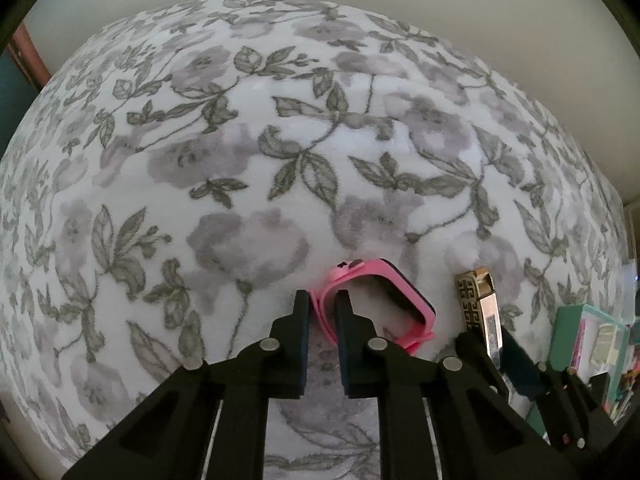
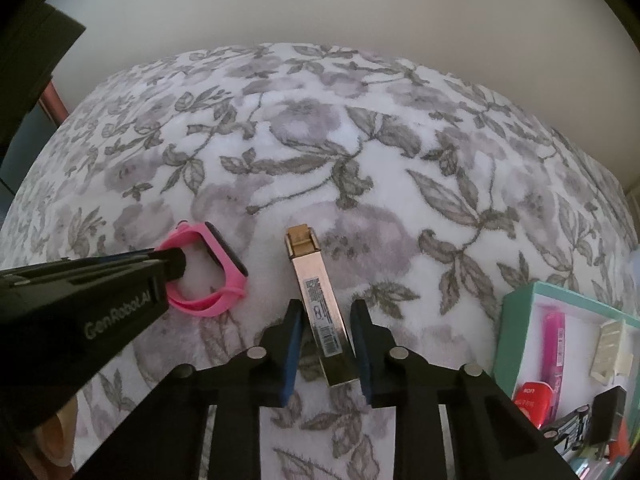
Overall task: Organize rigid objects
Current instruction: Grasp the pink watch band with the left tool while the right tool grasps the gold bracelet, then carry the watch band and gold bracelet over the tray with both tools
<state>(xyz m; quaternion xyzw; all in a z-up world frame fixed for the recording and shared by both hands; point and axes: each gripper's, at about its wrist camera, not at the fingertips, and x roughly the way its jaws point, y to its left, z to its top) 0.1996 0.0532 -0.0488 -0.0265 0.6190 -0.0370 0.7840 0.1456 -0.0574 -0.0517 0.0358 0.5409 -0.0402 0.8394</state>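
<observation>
A pink wristband watch [image 1: 380, 300] lies on the floral blanket [image 1: 280, 140]. My left gripper [image 1: 323, 300] is shut on its strap; the right wrist view shows this grip from the side, with the watch [image 2: 208, 276] beside the left gripper [image 2: 176, 268]. A narrow gold box [image 2: 320, 308] with a barcode label lies lengthwise between the fingers of my right gripper [image 2: 326, 312]. The jaws stand apart on either side of the box, with gaps to it. The box also shows in the left wrist view [image 1: 480, 308], with the right gripper [image 1: 488, 344] around it.
A teal open box [image 2: 516, 320] at the right holds a pink pen [image 2: 554, 344], a white piece [image 2: 610, 348], a red item [image 2: 530, 396] and other small things. It also shows in the left wrist view [image 1: 568, 332]. A pale wall lies beyond the blanket.
</observation>
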